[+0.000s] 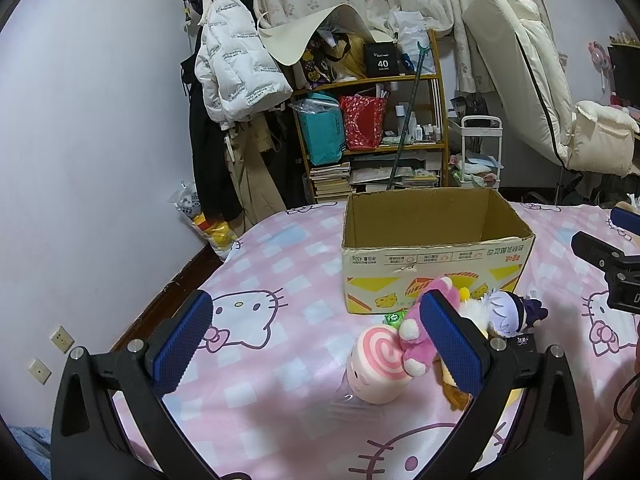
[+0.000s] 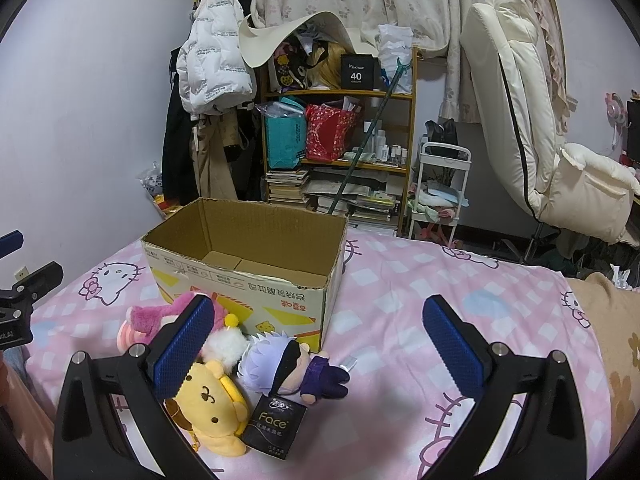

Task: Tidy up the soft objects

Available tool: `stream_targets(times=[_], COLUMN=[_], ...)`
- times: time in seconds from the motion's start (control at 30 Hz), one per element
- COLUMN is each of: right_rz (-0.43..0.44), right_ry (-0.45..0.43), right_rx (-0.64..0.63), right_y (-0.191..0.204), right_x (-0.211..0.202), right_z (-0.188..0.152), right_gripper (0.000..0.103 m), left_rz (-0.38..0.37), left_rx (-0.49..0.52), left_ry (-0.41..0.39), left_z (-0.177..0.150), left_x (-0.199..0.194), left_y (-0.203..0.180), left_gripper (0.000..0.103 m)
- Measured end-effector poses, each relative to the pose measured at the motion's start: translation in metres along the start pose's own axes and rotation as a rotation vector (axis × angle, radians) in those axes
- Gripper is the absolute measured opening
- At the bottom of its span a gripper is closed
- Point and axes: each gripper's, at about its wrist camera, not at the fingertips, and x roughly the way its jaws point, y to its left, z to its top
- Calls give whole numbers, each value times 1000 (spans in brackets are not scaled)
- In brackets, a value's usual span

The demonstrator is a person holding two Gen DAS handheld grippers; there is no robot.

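An open cardboard box [image 1: 436, 268] [image 2: 248, 276] stands on the pink bed, nothing visible inside. In front of it lie a pink swirl cushion [image 1: 378, 364], a pink plush [image 1: 420, 336] [image 2: 160, 316], a yellow dog plush [image 2: 212, 404], a white-haired doll in purple [image 1: 516, 312] [image 2: 288, 364] and a black tissue pack [image 2: 276, 426]. My left gripper [image 1: 316, 340] is open above the sheet, its right finger over the pink plush. My right gripper [image 2: 318, 344] is open, the doll between its fingers, its left finger over the yellow plush.
The bed [image 1: 280, 280] has a pink cat-print sheet. Behind it stand a cluttered wooden shelf [image 1: 372, 120], a coat rack with a white jacket [image 1: 236, 60], a white trolley [image 2: 440, 196] and a cream chair [image 2: 532, 128]. A brown blanket [image 2: 612, 344] lies at the right.
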Motion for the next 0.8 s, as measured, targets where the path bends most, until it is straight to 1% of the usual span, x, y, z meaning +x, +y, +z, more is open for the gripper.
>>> stream_targets(times=[0.8], right_rz=[3], right_ry=[2], right_rx=[1], right_y=[-1], right_x=[1], right_z=[-1], right_gripper=[103], left_rz=[1], left_rx=[8], left_ry=[-3], left_z=[0], left_x=[0], left_y=[-1], left_gripper=[102])
